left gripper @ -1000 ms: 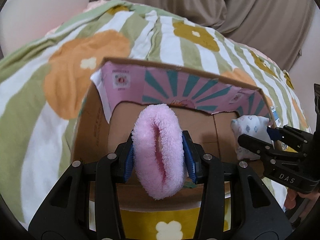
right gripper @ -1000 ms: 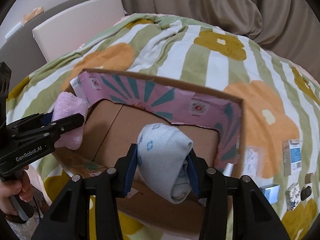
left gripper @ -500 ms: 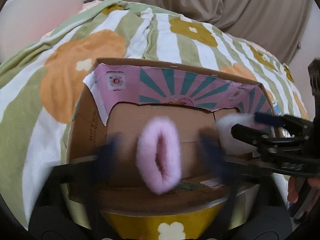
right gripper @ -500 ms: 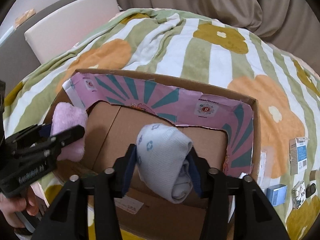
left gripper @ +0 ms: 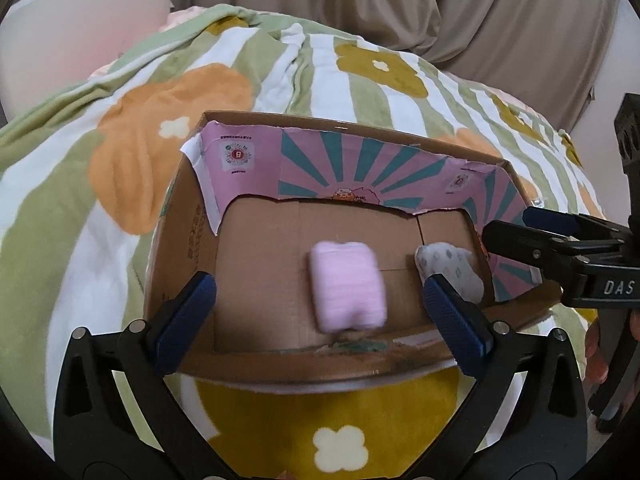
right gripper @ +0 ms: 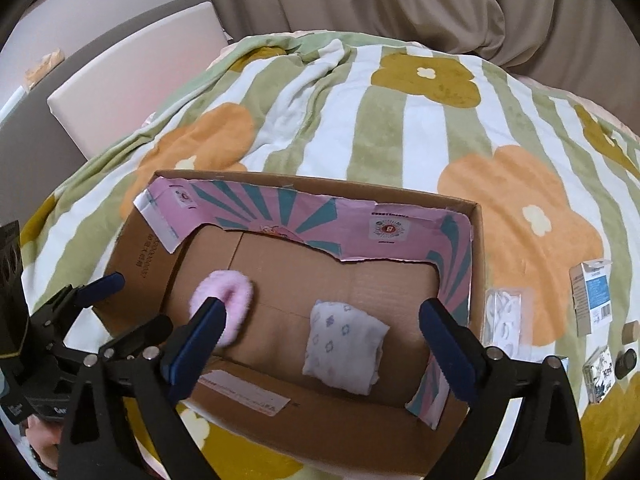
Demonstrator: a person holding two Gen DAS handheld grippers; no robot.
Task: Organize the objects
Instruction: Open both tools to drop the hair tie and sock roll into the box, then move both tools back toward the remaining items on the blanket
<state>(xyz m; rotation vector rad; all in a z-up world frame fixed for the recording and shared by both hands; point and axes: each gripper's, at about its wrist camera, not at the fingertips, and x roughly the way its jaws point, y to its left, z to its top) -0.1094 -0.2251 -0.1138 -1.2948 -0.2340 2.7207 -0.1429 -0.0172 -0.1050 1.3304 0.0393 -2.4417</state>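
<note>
An open cardboard box (left gripper: 188, 216) (right gripper: 475, 240) with pink and teal lining sits on a flowered blanket. A fluffy pink sock roll (left gripper: 347, 285) (right gripper: 230, 300) lies on the box floor, blurred in the left wrist view. A white sock roll with small blue flowers (right gripper: 344, 347) (left gripper: 450, 270) lies on the floor to its right. My left gripper (left gripper: 320, 316) is open and empty above the box's near edge. My right gripper (right gripper: 320, 344) is open and empty above the white roll.
Small cartons and packets (right gripper: 592, 300) lie on the blanket (right gripper: 400, 120) right of the box, with a clear packet (right gripper: 502, 316) beside the box wall. A white headboard panel (right gripper: 132, 72) stands at the back left. Beige curtains (left gripper: 400, 4) hang behind the bed.
Both grippers opened and let go of their rolls. The pink roll and the white roll dropped onto the box floor. Both grippers rose and drew back a little.
</note>
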